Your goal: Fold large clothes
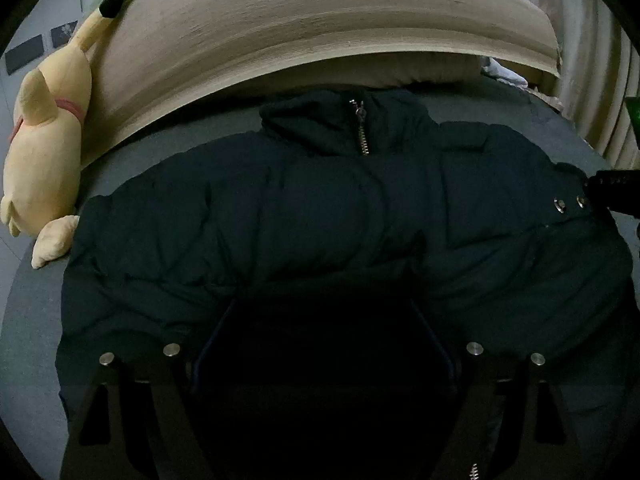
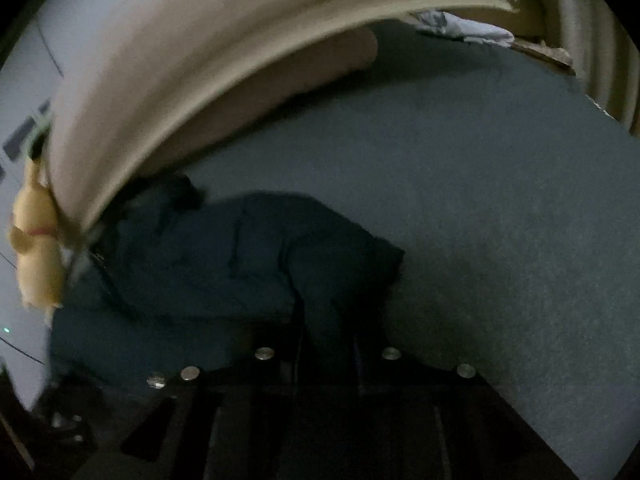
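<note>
A dark navy puffer jacket lies spread across a grey bed, collar and silver zipper toward the headboard. My left gripper hovers low over the jacket's lower middle; its fingers stand wide apart, dark and hard to make out. In the right wrist view the jacket's right side is bunched and my right gripper has its fingers close together on a fold of dark fabric. The right gripper's body shows at the jacket's right edge, by two metal snaps.
A yellow plush toy lies at the bed's left edge against the beige headboard. A beige pillow lies behind the collar. White cloth sits at the far right corner. Grey bed surface stretches right of the jacket.
</note>
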